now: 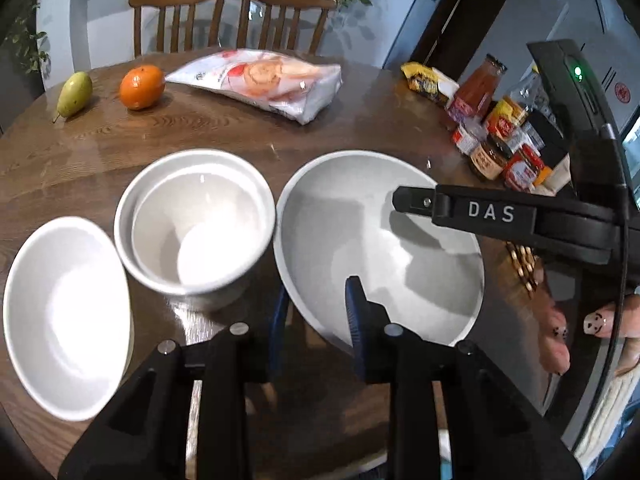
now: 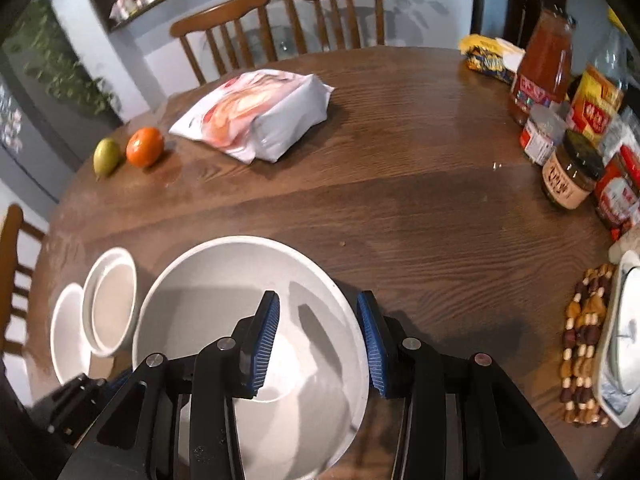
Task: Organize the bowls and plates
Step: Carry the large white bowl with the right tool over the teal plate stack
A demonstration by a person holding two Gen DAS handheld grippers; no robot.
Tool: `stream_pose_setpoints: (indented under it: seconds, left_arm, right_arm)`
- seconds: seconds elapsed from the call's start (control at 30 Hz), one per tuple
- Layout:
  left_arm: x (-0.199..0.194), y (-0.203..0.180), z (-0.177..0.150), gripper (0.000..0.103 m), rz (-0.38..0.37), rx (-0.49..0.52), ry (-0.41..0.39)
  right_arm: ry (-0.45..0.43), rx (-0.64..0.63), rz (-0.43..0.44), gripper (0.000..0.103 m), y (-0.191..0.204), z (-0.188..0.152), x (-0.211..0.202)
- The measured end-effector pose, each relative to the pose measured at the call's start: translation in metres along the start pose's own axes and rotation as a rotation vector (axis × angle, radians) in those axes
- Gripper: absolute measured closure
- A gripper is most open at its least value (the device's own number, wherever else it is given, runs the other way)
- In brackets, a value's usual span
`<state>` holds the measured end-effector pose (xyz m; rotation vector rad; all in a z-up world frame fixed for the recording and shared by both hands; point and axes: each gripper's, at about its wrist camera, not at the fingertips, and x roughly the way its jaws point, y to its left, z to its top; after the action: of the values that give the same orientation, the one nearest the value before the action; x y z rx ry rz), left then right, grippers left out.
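Wooden surface [image 2: 400,208] is carrying the large bowl [image 2: 224,280] near its front edge; left fingers [image 1: 352,312] are clamping its rim, right fingers [image 2: 268,320] straddling it unclenched.

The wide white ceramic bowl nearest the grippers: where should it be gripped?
By its thin rim. The wide white bowl is too broad to span, so one finger goes inside and one outside, from above on the near side, as the right gripper straddles it.
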<state>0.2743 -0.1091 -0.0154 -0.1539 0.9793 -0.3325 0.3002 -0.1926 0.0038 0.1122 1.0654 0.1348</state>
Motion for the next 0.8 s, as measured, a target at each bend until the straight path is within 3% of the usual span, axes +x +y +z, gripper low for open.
stream_pose_setpoints:
  seconds: [0.17, 0.3, 0.37, 0.67, 0.8]
  left_arm:
    - [-0.018, -0.005, -0.011, 0.075, 0.024, -0.013, 0.035]
    - [-0.034, -0.008, -0.018, 0.072, 0.039, -0.005, 0.011]
    - [-0.04, -0.008, -0.022, 0.071, 0.044, 0.003, 0.001]
    - [-0.033, -0.005, -0.037, 0.068, 0.039, -0.002, 0.099]
    - [-0.032, -0.005, -0.041, 0.068, 0.019, 0.002, 0.135]
  right_arm:
    - [-0.003, -0.053, -0.012, 0.061, 0.015, -0.006, -0.015]
    - [-0.015, -0.114, -0.017, 0.06, 0.027, -0.009, -0.023]
    - [0.008, -0.135, -0.022, 0.06, 0.032, -0.01, -0.019]
    - [0.098, -0.18, -0.067, 0.06, 0.048, -0.016, 0.004]
    - [0.1, -0.196, -0.052, 0.05, 0.055, -0.018, 0.002]
